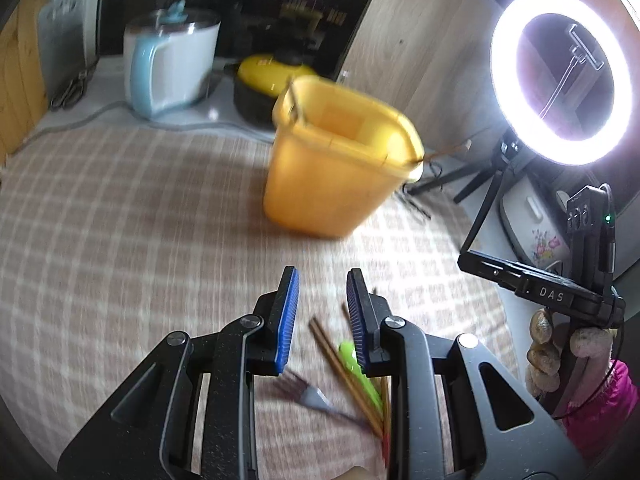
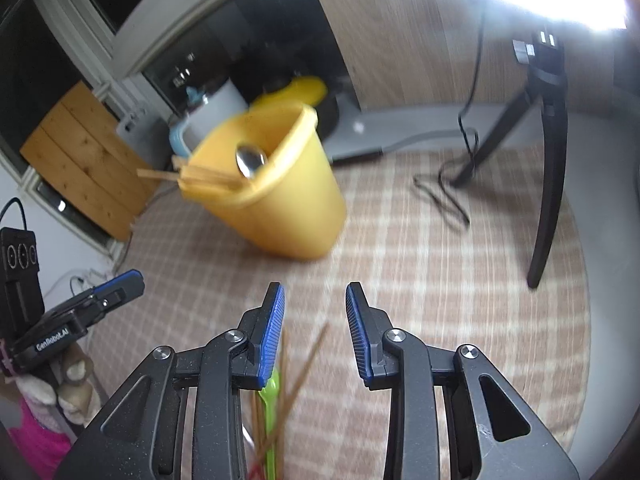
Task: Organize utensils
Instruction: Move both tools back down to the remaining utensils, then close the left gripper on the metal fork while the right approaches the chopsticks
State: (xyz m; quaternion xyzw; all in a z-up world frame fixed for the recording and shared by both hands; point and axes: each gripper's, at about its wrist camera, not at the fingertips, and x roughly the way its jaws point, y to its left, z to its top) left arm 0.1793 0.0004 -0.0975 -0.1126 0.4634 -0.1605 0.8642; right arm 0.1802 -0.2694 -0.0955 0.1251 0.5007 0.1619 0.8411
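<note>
Both tongs, left (image 1: 318, 320) and right (image 2: 315, 330), gape empty over loose brown wooden chopsticks (image 1: 344, 376), lime-green plastic spoon (image 1: 358, 368) and steel fork (image 1: 314, 398) at 6 o'clock, yellow plastic bucket (image 1: 332, 168) at 12; crossed sticks risk scattering if pinched together.

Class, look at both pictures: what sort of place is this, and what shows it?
Probably a home kitchen table: an electric kettle, a yellow-lidded pot, and a yellow utensil holder on a checked tablecloth.
</note>
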